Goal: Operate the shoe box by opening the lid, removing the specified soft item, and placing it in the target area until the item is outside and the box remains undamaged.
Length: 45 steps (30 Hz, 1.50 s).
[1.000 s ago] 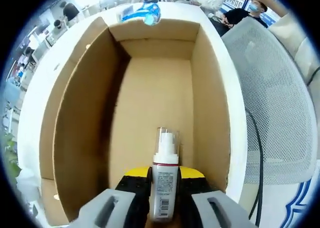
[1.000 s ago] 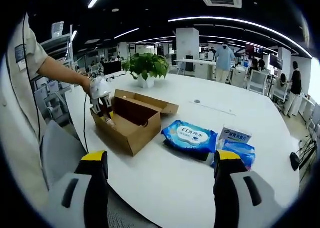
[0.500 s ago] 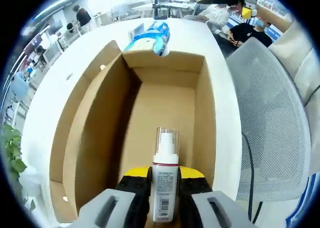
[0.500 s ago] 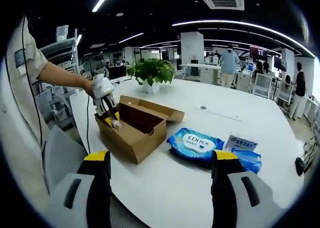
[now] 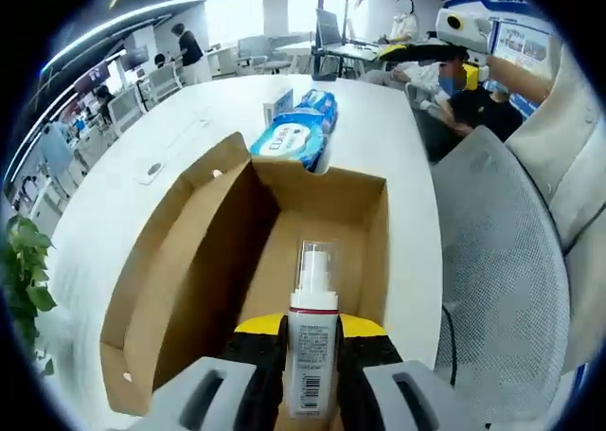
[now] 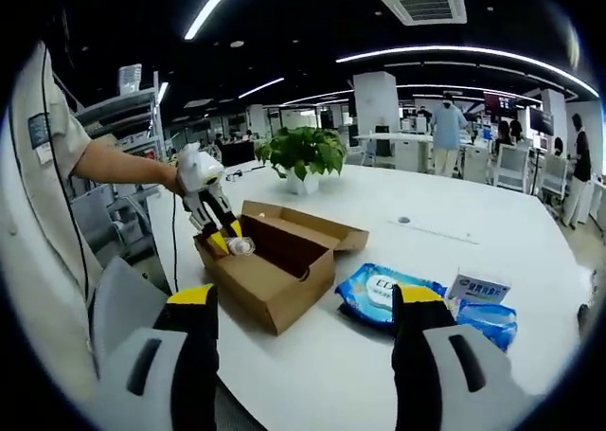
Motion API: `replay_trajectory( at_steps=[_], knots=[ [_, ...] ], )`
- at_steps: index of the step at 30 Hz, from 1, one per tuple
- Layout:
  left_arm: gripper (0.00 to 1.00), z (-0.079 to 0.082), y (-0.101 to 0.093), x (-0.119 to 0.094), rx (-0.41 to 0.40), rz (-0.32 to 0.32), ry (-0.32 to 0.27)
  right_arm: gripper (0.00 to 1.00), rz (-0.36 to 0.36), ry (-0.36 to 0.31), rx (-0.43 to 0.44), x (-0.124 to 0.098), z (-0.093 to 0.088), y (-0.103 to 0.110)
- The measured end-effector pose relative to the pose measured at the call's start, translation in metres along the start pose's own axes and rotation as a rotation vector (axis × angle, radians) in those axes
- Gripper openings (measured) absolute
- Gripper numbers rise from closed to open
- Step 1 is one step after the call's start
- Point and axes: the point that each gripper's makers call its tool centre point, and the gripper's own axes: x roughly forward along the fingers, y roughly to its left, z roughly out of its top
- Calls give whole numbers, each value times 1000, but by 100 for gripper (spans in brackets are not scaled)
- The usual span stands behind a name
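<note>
Open-plan office all round, with strip lights overhead and a broad white bench carrying the things. On it stands the shoe box, brown cardboard, its lid folded back and hanging off the far side as the right gripper view shows it. In the left gripper view the box interior lies bare and brown below the camera.

Left gripper has its fingers closed tight on a small spray bottle, white with a clear cap, a red band and a printed label, upright between the yellow-tipped pads. From the right gripper view that same gripper hangs over the near end of the box, held by a person's hand, with the bottle at about rim height; whether it has fully cleared the rim I cannot tell.

Right gripper is held back from the bench, its fingers spread wide with nothing between them.

Just past the box lies a blue pack of wet wipes, and beside that a second blue pack with a small white and blue carton on or behind it. A potted plant stands at the far side of the bench. A grey mesh chair sits next to the bench edge
</note>
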Motion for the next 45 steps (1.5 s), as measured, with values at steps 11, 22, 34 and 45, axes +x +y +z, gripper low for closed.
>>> replay_trajectory(
  at_steps=[11, 22, 34, 45],
  knots=[
    [19, 31, -10, -8, -73, 3, -149, 63, 104, -39, -1, 18, 15, 12],
    [19, 67, -29, -12, -105, -12, -302, 57, 185, -68, -31, 36, 28, 25],
    [19, 94, -50, -19, -124, -27, -431, 48, 262, -78, -59, 51, 34, 45],
    [19, 118, -75, -29, -158, -95, -583, 41, 328, -120, -53, 55, 48, 64]
  ],
)
